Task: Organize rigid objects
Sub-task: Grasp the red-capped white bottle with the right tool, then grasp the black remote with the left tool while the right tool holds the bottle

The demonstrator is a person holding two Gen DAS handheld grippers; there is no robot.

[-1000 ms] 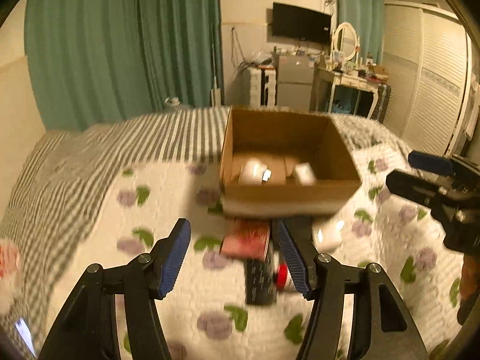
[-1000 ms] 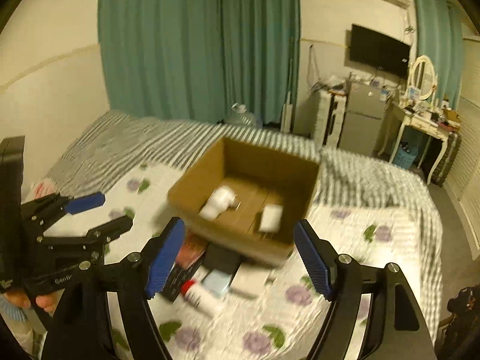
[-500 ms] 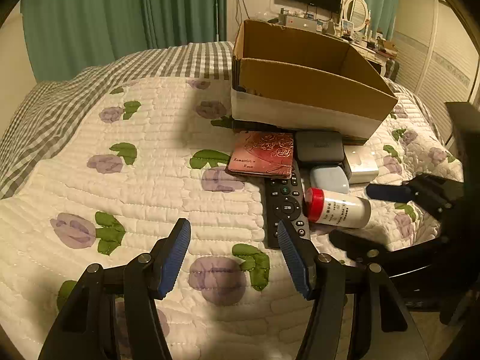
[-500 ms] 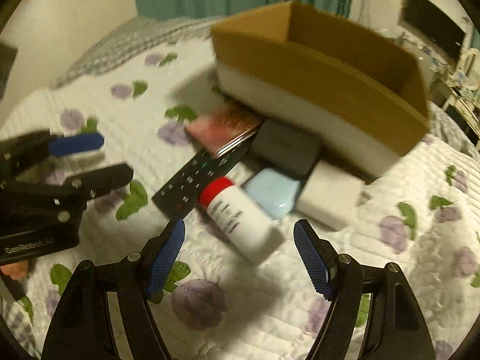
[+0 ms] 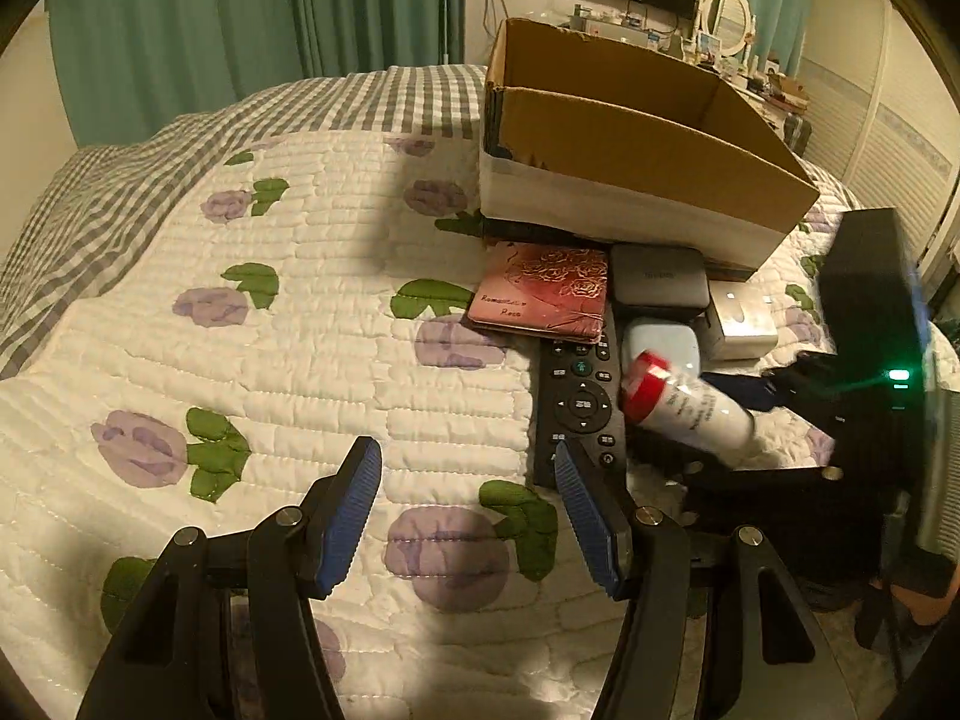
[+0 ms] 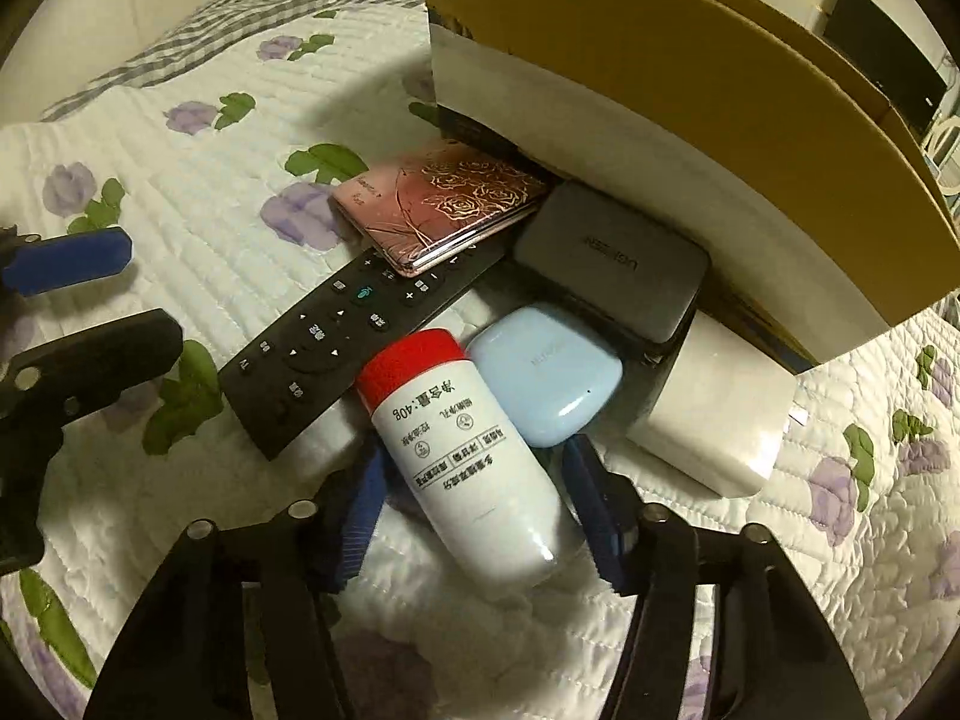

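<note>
Floral quilt [image 5: 300, 372] carries a cardboard box [image 6: 690, 90] toward its far edge. Right gripper [image 6: 474, 510] straddles the white red-capped bottle [image 6: 462, 456] lying just in front of the box; fingers look apart, contact unclear. Left gripper [image 5: 468, 516] released, over bare quilt, beside the black remote [image 5: 579, 402].

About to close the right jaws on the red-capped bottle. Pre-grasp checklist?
1. Right gripper jaws open: ok.
2. Bottle between the jaws: ok.
3. Jaws touching the bottle: cannot tell.
4. Right-side jaw apart from the blue case: not ok, right against its edge.
5. Left gripper open, empty, off to the side: ok.
6. Cardboard box open-topped for the drop: ok.
</note>
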